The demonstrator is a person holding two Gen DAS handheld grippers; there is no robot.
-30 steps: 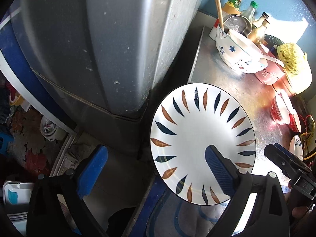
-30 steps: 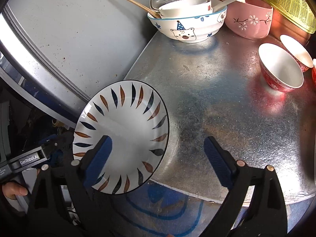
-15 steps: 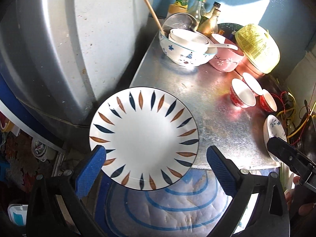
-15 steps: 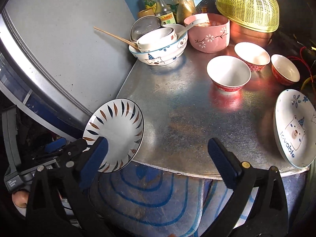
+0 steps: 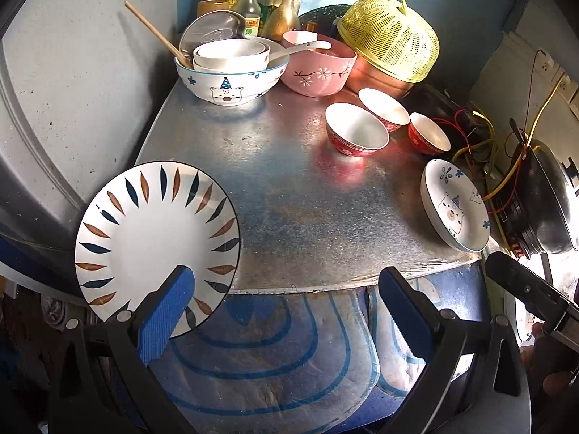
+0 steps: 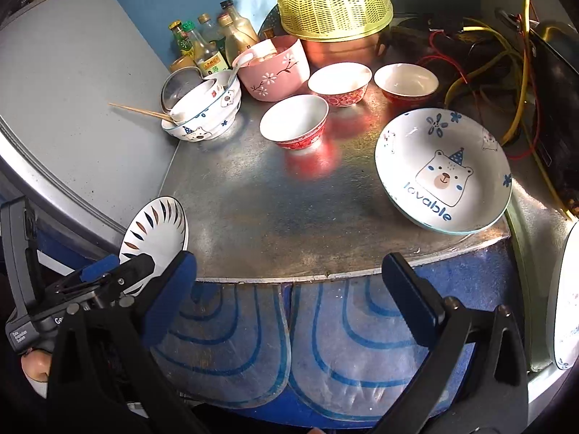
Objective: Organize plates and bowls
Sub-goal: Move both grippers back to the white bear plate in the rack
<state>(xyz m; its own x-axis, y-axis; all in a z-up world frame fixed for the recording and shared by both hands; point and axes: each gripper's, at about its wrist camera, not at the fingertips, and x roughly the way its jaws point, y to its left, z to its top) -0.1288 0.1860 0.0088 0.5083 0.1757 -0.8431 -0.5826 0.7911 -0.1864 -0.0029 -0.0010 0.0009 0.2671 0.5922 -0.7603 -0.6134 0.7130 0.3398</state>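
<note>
While the left hand-held gripper (image 5: pixel 286 307) holds its jaws wide apart in its own view, the white round plate with blue and brown leaf marks (image 5: pixel 155 246) sits at about 8 o'clock of that view, overlapping the near left corner of the metal counter (image 5: pixel 289 195). One blue pad lies in front of the plate's lower rim, but from this angle I cannot tell if the pad touches it or only covers it. In the right wrist view the same plate appears tilted, just behind the tip of the left tool, so it is perhaps supported there.

Also the right hand-held gripper (image 6: pixel 289 285) is fully open, with nothing between its pads; only the counter's front edge and the blue patterned cloth (image 6: pixel 289 329) below lie ahead.

On the counter, the wide white bowl with a bear drawing (image 6: pixel 443 171) rests at 3 o'clock near the right edge, three small red bowls with white insides (image 6: pixel 295 123) stand around the centre-back, and a stack of white bowls with chopsticks (image 5: pixel 231 72) is at 11 o'clock beside a pink flowered bowl (image 5: pixel 318 70).

I judge that the step in hand is bringing the leaf plate onto the counter. Next it needs a flat bare spot, a gentle lowering, and then gathering the red bowls together.
</note>
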